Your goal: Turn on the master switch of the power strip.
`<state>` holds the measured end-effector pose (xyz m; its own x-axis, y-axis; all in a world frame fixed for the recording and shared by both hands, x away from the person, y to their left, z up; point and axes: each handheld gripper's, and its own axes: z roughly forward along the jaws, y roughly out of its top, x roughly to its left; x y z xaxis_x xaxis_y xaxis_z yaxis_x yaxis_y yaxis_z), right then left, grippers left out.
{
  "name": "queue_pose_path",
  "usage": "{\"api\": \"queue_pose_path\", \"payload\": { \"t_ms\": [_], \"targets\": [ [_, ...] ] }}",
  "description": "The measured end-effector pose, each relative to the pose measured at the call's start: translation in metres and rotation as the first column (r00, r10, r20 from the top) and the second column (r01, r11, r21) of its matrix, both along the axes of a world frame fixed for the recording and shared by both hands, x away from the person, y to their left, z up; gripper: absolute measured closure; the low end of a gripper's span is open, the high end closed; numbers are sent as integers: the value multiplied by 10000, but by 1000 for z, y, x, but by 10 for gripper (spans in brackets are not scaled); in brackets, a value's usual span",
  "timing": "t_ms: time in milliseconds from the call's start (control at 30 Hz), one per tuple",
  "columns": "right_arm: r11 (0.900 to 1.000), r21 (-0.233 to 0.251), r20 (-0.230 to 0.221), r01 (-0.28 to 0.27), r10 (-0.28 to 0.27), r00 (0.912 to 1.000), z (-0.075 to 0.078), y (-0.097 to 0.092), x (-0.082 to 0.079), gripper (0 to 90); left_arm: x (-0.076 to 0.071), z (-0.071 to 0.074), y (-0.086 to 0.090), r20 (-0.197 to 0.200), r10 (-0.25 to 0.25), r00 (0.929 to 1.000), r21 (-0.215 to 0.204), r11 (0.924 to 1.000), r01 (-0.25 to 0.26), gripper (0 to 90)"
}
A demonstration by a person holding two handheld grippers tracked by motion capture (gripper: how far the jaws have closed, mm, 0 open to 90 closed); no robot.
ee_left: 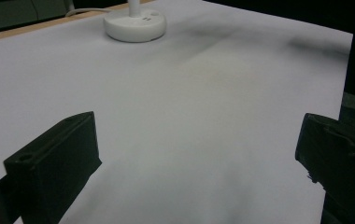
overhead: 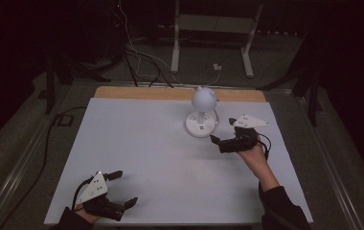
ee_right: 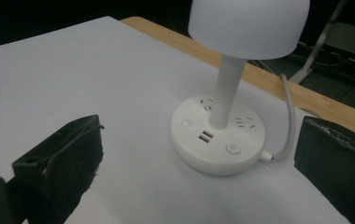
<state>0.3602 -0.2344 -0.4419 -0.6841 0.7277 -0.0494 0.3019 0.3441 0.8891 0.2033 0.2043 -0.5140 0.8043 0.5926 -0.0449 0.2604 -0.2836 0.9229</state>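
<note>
At the table's near left corner, the left gripper point(overhead: 119, 189) rests with jaws spread and empty. Farther back, the right gripper point(overhead: 223, 131), also agape, faces a white desk lamp point(ee_right: 222, 98) near the far edge. The lamp looks rigid, smooth and top-heavy; its slim stem point(ee_right: 227, 91) seems the surest hold.

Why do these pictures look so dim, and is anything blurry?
High view: the room is dark, only the white table shows pale, and the lamp looks unlit. Left gripper view: soft grey shadows cross the table, the near jaws slightly blurred. Right gripper view: the lamp base is sharp and evenly lit.
</note>
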Motion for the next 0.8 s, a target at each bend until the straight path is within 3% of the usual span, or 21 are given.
{"api": "queue_pose_path", "payload": {
  "t_ms": [800],
  "targets": [
    [9992, 9, -249, 392, -392, 9989, -13, 3, 37, 36, 0, 0, 0, 14, 5, 10000, 26, 10000, -5, 2]
  ]
}}
